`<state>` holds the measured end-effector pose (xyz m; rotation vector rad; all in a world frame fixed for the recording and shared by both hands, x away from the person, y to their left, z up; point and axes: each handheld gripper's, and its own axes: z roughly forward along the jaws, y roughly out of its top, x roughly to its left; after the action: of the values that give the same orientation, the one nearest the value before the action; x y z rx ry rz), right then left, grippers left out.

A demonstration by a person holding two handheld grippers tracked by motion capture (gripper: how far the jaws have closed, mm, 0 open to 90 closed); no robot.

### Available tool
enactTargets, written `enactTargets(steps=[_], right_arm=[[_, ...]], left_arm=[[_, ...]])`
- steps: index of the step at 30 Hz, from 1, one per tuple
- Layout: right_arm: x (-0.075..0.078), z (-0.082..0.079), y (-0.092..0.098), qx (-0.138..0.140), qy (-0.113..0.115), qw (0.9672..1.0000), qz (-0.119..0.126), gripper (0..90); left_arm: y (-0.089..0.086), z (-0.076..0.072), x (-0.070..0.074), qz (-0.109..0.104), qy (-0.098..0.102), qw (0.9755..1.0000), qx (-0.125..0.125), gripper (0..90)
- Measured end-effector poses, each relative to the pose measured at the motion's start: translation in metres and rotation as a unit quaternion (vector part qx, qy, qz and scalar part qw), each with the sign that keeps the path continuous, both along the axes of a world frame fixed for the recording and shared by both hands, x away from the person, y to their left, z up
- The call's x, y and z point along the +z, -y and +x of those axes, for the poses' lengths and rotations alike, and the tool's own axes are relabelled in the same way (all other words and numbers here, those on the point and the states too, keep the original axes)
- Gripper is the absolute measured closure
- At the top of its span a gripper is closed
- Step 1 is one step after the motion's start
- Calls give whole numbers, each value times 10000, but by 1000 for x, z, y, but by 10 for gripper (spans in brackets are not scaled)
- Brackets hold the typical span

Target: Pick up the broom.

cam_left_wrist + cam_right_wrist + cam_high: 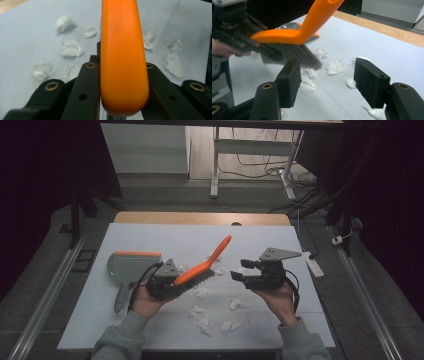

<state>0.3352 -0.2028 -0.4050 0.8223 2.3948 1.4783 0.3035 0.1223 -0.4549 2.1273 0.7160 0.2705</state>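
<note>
Here the left gripper point(167, 281) is clenched on the head end of the orange brush point(202, 265), lifted above the white table point(150, 320), handle angled up. Right gripper point(245, 270) released, jaws apart, nothing between. Paper scraps point(202, 322) scattered below; dustpan point(127, 265) at left.

- Orange hand brush point(202, 266) with grey bristles, clamped at its head end in left tongs point(167, 282).
- Raised above counter, handle slanting up and away, bristles pointing down.
</note>
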Motion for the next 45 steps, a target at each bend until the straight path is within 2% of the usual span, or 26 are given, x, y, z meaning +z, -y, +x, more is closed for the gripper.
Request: enactTargets(steps=[6,8,11,13,14,19,21,22,23,25,26,29,31,32,34,37,38,45], right_arm=[[4,-1,2,97,-22,9999,-58,391],[8,-4,0,166,28,9997,-187,393],[11,-6,0,227,76,9994,-236,401],[13,-6,0,248,146,9991,-316,401],[13,-6,1,245,185,9989,-353,401],[12,-4,3,252,156,9986,-448,395],[12,-4,3,281,251,9977,-566,390],[12,-5,2,298,314,9971,-624,390],[12,-6,1,345,357,9964,-691,390],[12,-7,-2,414,404,9948,-843,389],[12,-7,-2,414,404,9948,-843,389],[7,-7,-9,599,353,9910,-1141,388],[5,-7,-11,663,314,9898,-1219,388],[1,-7,-15,775,265,9864,-1423,387],[-3,-6,-19,909,210,9829,-1587,384],[-7,-5,-22,1003,119,9804,-1692,384],[-10,-4,-24,1105,83,9784,-1745,384],[-20,-2,-29,1269,-44,9693,-2105,389]], left_arm=[[-1,4,1,143,-73,9998,-111,789],[0,5,1,168,-136,9996,-174,789],[4,8,2,374,-193,9988,-253,789],[10,12,5,646,-238,9969,-383,789],[10,12,5,646,-238,9969,-383,790],[21,17,11,1034,-305,9918,-681,789],[26,18,13,1133,-351,9899,-772,789],[32,20,15,1225,-436,9876,-875,789],[32,20,15,1225,-436,9876,-875,789],[39,21,16,1422,-482,9835,-1007,789],[43,21,17,1548,-498,9807,-1089,789],[56,20,18,1810,-511,9736,-1290,789],[63,20,18,1920,-510,9703,-1379,789],[66,20,18,1974,-493,9687,-1424,789],[74,19,18,2056,-481,9657,-1511,789],[78,19,19,2095,-446,9639,-1581,789],[80,18,19,2107,-432,9632,-1613,789],[92,16,17,2198,-341,9582,-1799,789]])
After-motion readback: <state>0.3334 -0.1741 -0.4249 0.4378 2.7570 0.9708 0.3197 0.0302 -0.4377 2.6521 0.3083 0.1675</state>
